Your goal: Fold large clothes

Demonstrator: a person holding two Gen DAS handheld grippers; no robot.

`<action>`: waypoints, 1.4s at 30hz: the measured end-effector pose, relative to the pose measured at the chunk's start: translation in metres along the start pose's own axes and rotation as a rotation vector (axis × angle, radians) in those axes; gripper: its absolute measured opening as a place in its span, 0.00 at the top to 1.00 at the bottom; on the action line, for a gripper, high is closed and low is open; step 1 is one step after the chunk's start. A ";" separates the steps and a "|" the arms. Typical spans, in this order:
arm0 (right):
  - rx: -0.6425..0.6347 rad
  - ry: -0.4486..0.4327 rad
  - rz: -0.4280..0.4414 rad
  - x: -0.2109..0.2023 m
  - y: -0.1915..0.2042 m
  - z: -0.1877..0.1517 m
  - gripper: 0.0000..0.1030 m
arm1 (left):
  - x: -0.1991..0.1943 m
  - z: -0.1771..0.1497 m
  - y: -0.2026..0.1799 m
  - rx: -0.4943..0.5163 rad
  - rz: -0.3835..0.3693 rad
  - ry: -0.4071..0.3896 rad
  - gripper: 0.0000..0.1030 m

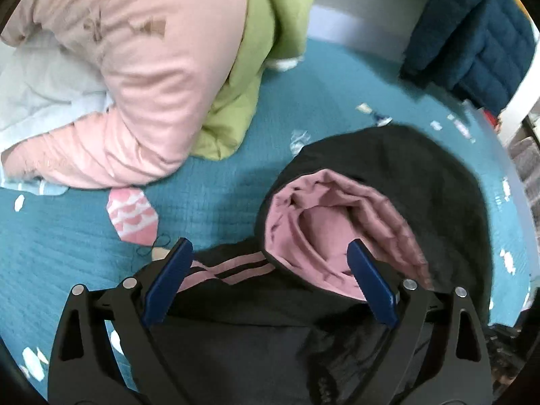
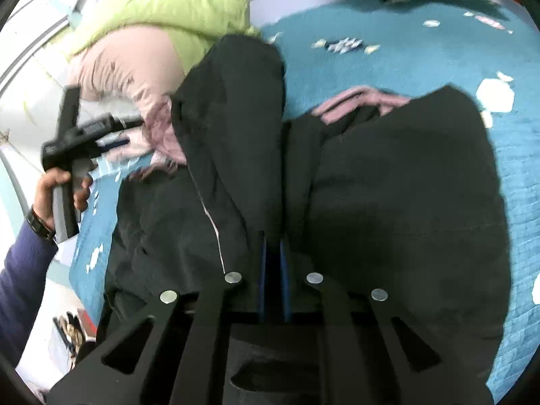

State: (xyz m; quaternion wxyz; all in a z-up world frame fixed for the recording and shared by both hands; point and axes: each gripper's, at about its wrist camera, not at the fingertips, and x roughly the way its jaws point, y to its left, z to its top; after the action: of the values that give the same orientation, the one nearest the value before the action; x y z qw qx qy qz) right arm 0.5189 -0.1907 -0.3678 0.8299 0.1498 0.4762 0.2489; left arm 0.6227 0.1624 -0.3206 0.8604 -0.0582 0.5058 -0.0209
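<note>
A black hooded jacket (image 1: 422,175) with pink lining (image 1: 324,222) and pink stripes lies on the teal bedspread (image 1: 216,182). My left gripper (image 1: 270,253) is open just above the hood opening, blue fingers (image 1: 168,280) apart, holding nothing. In the right wrist view the same jacket (image 2: 405,185) fills the middle. My right gripper (image 2: 273,236) is shut on a raised fold of the jacket's black fabric. The left gripper (image 2: 114,131) shows at the left, held by a hand.
A pink garment (image 1: 152,77) and a light green jacket (image 1: 256,50) are piled at the back left of the bed. A dark blue quilted garment (image 1: 472,40) lies at the back right. Small patterned patches dot the bedspread (image 2: 422,60).
</note>
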 end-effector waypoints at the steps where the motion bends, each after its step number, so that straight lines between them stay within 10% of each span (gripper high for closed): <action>1: 0.015 -0.035 -0.005 -0.007 -0.001 0.005 0.85 | 0.003 -0.001 -0.002 0.021 0.008 -0.001 0.10; 6: -0.018 -0.175 -0.113 -0.019 0.012 0.067 0.57 | 0.004 -0.004 0.001 0.055 0.001 -0.007 0.10; 11: 0.022 -0.250 -0.196 -0.002 0.021 0.142 0.52 | 0.008 -0.007 0.001 0.092 0.004 -0.009 0.10; 16: 0.104 -0.169 -0.263 0.040 0.006 0.198 0.43 | 0.007 -0.012 0.006 0.132 0.010 -0.017 0.10; 22: 0.240 0.105 -0.120 0.118 -0.010 0.229 0.44 | 0.007 -0.005 0.017 0.125 0.023 -0.027 0.10; 23: 0.238 0.156 -0.094 0.131 -0.007 0.223 0.47 | 0.006 -0.003 0.019 0.128 0.029 -0.028 0.10; 24: 0.219 0.179 -0.089 0.136 -0.003 0.220 0.86 | 0.004 -0.003 0.019 0.127 0.035 -0.032 0.10; 25: 0.182 0.181 -0.121 0.138 0.004 0.215 0.95 | 0.002 -0.002 0.021 0.123 0.042 -0.037 0.10; 31: -0.201 -0.054 0.125 0.049 0.072 0.151 0.95 | -0.021 0.001 0.036 0.061 0.013 -0.066 0.10; 37: -0.428 0.005 0.256 -0.035 0.097 0.034 0.95 | -0.071 -0.014 0.040 0.081 -0.015 -0.109 0.10; 42: -0.470 0.092 0.170 -0.056 0.069 -0.040 0.95 | -0.113 -0.043 0.034 0.121 -0.029 -0.135 0.10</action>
State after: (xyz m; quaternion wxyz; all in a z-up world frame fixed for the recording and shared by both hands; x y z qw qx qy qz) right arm 0.4418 -0.1642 -0.3149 0.7956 -0.0190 0.4281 0.4283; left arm 0.5293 0.2037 -0.2475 0.8941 -0.0148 0.4436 -0.0601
